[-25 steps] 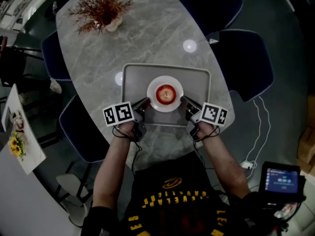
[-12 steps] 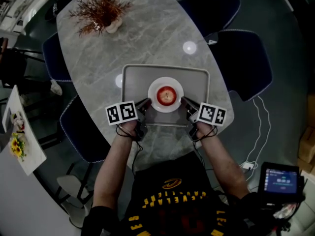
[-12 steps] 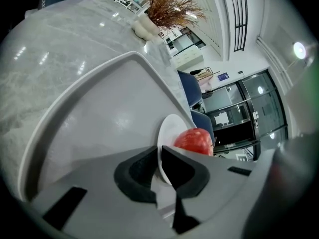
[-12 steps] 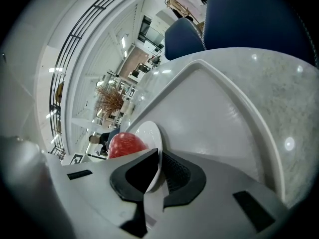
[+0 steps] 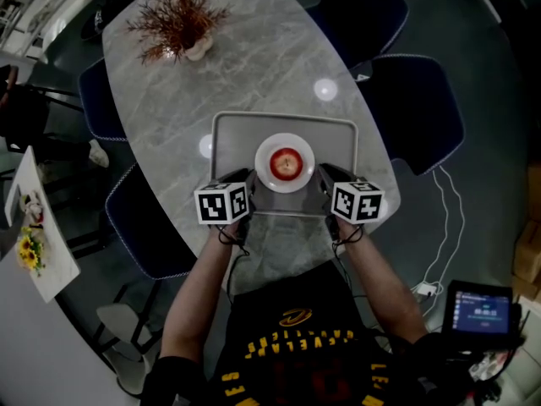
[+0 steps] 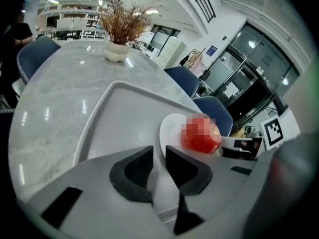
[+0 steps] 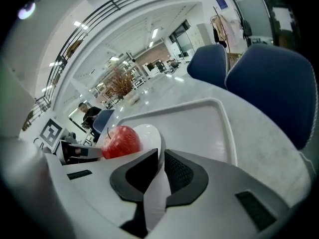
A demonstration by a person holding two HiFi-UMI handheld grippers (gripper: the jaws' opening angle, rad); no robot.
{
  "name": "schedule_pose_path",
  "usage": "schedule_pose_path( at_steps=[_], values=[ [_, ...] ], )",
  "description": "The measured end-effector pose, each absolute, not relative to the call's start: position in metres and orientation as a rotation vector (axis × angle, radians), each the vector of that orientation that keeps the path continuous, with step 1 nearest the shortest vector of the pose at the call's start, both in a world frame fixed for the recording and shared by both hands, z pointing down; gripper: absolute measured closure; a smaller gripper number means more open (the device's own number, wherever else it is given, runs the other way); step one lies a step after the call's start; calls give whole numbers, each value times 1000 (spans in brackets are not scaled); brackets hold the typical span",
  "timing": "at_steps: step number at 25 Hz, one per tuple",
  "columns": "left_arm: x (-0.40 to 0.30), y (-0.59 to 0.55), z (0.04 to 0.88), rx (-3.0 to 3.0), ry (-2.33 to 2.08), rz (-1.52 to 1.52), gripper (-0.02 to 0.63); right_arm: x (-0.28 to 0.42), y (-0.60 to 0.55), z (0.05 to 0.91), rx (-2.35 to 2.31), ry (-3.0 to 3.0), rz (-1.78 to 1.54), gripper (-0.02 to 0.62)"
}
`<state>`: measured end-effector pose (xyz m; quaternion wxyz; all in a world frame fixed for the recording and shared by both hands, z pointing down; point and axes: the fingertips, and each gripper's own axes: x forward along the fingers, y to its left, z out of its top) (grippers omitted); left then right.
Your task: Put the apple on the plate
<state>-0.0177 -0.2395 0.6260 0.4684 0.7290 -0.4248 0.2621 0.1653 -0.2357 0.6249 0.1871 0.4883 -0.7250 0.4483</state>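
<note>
A person in a black shirt (image 5: pixel 292 353) stands at the near end of an oval marble table (image 5: pixel 254 66), both forearms stretched forward and angled down, a two-jaw tool in each hand. The left forearm (image 5: pixel 201 282) ends in the left gripper (image 5: pixel 246 178), set at the plate's 8 o'clock. Its jaws are opening and stand apart with the plate's rim in the gap between them, no longer pinched. The right forearm (image 5: pixel 378 279) carries the right gripper (image 5: pixel 324 177) to the plate's 4 o'clock, where its jaws are closed tight on the rim. Both tools are rolled so their marker cubes face up.

Between them sits the white plate (image 5: pixel 262 164), with the red apple (image 5: pixel 286 163) at its centre. The plate lies in the near half of a grey tray (image 5: pixel 338 142). Farther on, at 11 o'clock, a dried plant (image 5: pixel 176 17) stands in a pale vase (image 5: pixel 199 47). Blue chairs (image 5: pixel 418 112) ring the table.
</note>
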Motion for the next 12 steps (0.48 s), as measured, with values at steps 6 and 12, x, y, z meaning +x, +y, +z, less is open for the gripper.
schedule_pose_path(
  at_steps=[6,12],
  values=[
    [-26,-232,570,1976,-1152,574,529,163,-237,564,1447,-2216,920,566],
    [-6,-215,500,2251,-1177,477,604,131,-222,504,1336,-2457,721,589]
  ],
)
